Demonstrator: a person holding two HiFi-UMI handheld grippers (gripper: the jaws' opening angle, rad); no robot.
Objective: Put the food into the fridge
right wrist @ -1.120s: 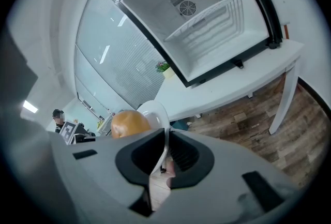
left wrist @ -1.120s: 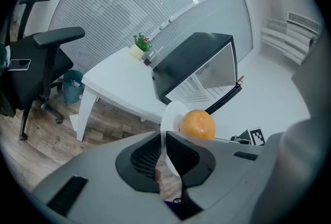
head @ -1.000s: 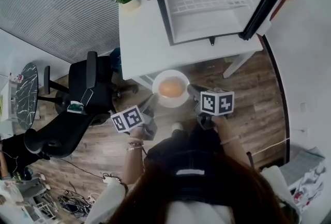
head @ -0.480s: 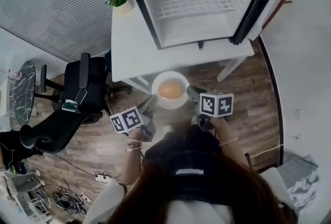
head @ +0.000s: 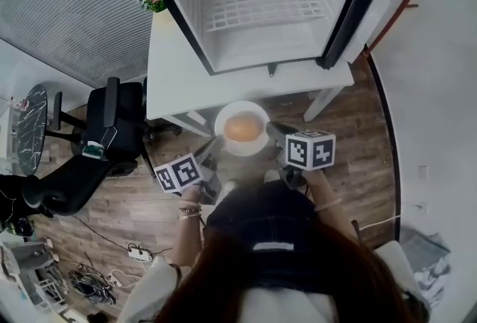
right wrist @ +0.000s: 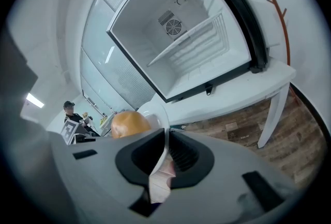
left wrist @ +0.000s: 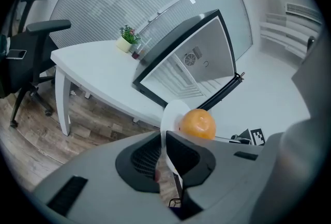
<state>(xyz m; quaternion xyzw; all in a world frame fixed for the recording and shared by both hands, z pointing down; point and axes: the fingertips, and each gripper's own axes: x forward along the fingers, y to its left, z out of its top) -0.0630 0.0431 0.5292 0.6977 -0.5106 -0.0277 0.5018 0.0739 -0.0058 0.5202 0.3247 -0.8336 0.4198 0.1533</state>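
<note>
Clearly the two tools share one load: the left tool (left wrist: 164, 145) is pinched narrow on one rim of the plate (head: 242, 106), and the right tool (right wrist: 166, 148) grips the opposite rim the same way. The plate hangs level between them, so the orange (head: 242, 127) should not roll. It sits at the plate's middle, about equally far from each tool. One pinch on so thin and slick an edge would likely let the plate tip, which explains the two-sided hold. The plate is white, round, shallow and smooth, probably glazed. The orange is a plump ball with matte, faintly dimpled skin. Ahead of both tools the fridge (head: 190, 16) stands on a white bench (head: 168, 75), its door (head: 350, 8) swung to the right tool's side. Its empty white cavity, with a wire shelf (head: 264, 7), faces them. The orange is not yet inside.
</note>
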